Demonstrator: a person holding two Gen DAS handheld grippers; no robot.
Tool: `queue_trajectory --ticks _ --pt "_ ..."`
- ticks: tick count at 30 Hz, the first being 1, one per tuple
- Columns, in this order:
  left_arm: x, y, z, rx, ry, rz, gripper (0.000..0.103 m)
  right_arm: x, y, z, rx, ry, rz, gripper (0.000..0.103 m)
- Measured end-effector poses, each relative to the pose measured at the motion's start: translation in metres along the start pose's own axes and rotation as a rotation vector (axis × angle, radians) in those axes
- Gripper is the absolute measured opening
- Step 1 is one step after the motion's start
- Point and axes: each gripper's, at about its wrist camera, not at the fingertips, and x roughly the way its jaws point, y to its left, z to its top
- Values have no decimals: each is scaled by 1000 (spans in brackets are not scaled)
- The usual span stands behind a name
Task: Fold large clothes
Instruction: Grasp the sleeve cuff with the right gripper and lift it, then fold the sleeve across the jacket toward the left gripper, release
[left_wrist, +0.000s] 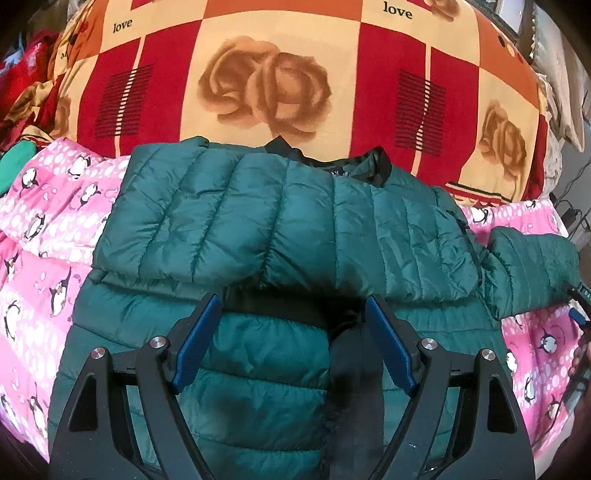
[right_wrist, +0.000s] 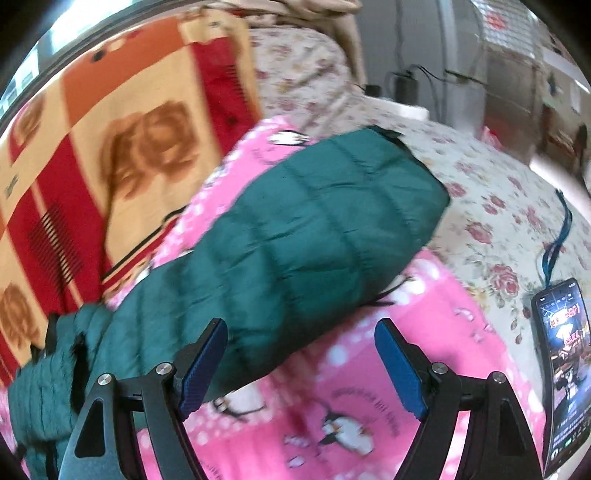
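Two grippers hover over the bedding, both with jaws spread wide and nothing between them. Nearest in the left wrist view, the left gripper (left_wrist: 293, 321) hangs above the front of the green puffer jacket (left_wrist: 280, 236), roughly over its dark zip line, likely placed there to pin or pinch the middle once the next fold comes. One sleeve (left_wrist: 207, 206) already lies folded across the chest, so the job looks partly done. Just beyond, the jacket rests on a pink penguin quilt (left_wrist: 44, 236), and farther off spreads a red and orange blanket (left_wrist: 266, 92) printed with roses.

From the right wrist camera, the right gripper (right_wrist: 301, 360) sits close to the other sleeve (right_wrist: 295, 236), which stretches out to the far right, unfolded; my guess is this sleeve is next. Only this view shows a lit phone (right_wrist: 565, 369) lying on a floral sheet (right_wrist: 498, 192) at the right, plus chargers by the far wall
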Motion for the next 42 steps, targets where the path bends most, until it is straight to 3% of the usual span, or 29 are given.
queue_trajectory --ticks 11,15,18,19,20,22,25,32,42 --pt "9 2 1 -6 17 9 81 41 -47 40 205 -21 83 80" --pt "12 4 1 -8 22 13 81 47 -46 47 202 -47 90 79" --pt "12 6 1 -13 20 13 81 38 -40 46 161 -98 149 41" --pt "11 6 2 -16 18 14 81 35 -38 45 152 -107 161 33" --pt "11 7 2 -18 18 13 81 30 -36 44 139 -120 188 25" --pt "9 9 2 -19 13 13 81 23 -30 42 125 -126 246 23" --pt "3 9 3 -7 -4 40 81 5 -12 35 97 -123 361 22" --pt "-19 19 11 7 -71 92 81 -39 53 14 -33 -107 536 17" --pt "-28 49 11 -50 -84 113 81 -53 147 -31 -246 -2 600 11"
